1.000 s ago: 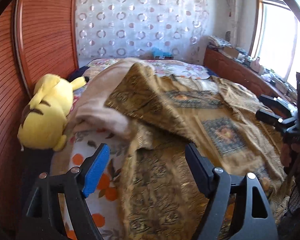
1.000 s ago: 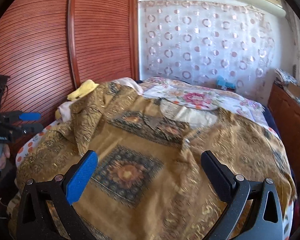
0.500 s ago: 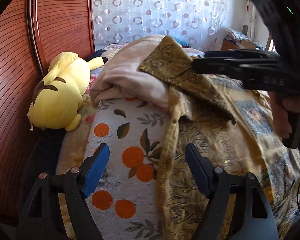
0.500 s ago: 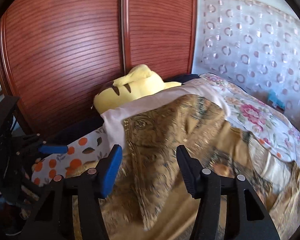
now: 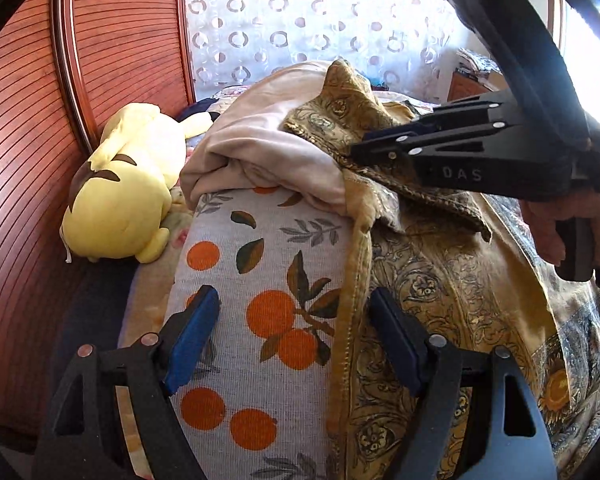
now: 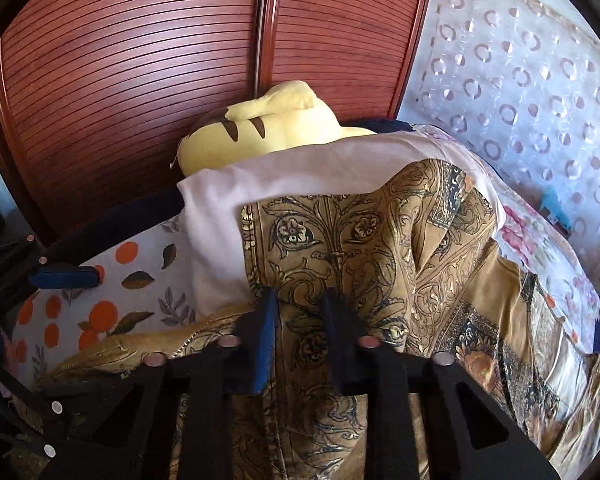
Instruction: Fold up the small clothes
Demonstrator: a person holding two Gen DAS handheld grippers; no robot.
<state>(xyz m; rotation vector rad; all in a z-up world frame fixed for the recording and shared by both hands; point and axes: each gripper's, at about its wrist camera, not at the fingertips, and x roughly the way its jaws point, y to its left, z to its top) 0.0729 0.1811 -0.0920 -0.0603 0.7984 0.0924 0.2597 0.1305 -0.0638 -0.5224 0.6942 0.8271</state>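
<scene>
A gold patterned garment (image 5: pixel 432 280) lies spread over the bed, its upper part draped on a pale pink cloth (image 5: pixel 260 148). In the right wrist view the garment (image 6: pixel 360 240) fills the middle. My right gripper (image 6: pixel 300 308) has its jaws close together on a fold of the garment near its edge; it also shows in the left wrist view (image 5: pixel 364 152), pinching the hem. My left gripper (image 5: pixel 292 332) is open, low over the garment's left hem and the orange-print sheet (image 5: pixel 260 280), holding nothing.
A yellow plush toy (image 5: pixel 120 192) lies at the left against the red slatted headboard (image 5: pixel 28 120). A patterned curtain (image 5: pixel 300 20) hangs behind the bed. A floral bedspread (image 6: pixel 540 240) shows at the right. A wooden cabinet (image 5: pixel 468 84) stands far right.
My right gripper moved left across the bed to the garment's far corner and narrowed onto the fabric. My left gripper moved toward the left hem and stayed open.
</scene>
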